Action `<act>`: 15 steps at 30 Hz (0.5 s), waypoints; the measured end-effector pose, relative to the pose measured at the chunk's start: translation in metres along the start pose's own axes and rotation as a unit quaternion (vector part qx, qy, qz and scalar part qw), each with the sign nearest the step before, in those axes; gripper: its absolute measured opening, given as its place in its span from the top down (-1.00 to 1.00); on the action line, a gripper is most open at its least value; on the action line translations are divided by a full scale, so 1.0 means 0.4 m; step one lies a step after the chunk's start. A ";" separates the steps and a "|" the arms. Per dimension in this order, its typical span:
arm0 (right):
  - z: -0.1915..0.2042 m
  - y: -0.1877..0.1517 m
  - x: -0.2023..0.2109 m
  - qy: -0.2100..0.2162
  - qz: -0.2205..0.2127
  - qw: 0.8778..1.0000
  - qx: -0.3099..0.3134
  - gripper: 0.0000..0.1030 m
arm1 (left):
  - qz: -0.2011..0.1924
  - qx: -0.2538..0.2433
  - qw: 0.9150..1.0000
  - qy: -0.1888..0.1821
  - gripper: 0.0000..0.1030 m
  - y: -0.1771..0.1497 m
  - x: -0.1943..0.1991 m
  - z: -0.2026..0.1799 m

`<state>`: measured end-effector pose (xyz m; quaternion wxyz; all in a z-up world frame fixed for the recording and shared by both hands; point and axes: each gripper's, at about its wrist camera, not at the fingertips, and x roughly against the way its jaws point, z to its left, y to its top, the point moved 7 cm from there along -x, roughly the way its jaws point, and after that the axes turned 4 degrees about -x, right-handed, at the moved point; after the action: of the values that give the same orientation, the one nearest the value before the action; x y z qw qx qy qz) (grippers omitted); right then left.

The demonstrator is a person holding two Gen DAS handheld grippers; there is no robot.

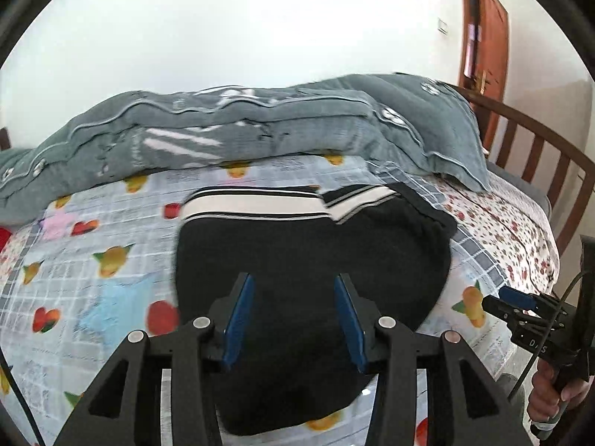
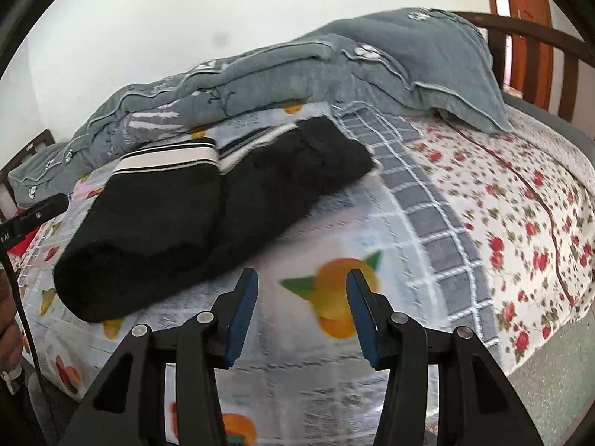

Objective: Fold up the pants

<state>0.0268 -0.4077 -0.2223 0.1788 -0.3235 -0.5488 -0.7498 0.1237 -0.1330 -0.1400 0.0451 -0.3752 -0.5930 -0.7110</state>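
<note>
Left wrist view: the black pants (image 1: 312, 260) lie folded into a compact bundle on the fruit-print bedsheet (image 1: 111, 260), striped waistband at twelve o'clock. The left gripper (image 1: 293, 319) hovers above them, jaws parted, gripping nothing.

Right wrist view: the bundle sits at ten o'clock. The right gripper (image 2: 301, 316) is half open and empty over bare sheet. Folding looks essentially finished.

Fruit-print sheet (image 2: 334, 223), grey quilt (image 1: 238, 130), perhaps wooden headboard (image 1: 535, 148)
</note>
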 end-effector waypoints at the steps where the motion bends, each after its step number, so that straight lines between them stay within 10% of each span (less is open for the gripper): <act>1: 0.019 0.003 -0.001 0.003 0.000 1.000 0.005 0.05 | 0.000 0.007 1.000 0.003 0.16 -0.007 0.008 0.025; 15: 0.201 0.070 -0.115 0.099 0.019 0.995 0.014 0.01 | 0.045 0.078 0.994 -0.060 -0.18 -0.247 0.009 0.159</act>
<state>0.1009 -0.3457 -0.2190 0.2508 -0.2554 -0.5324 -0.7671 0.1012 -0.0468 -0.2168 0.0709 -0.4386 -0.6309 -0.6361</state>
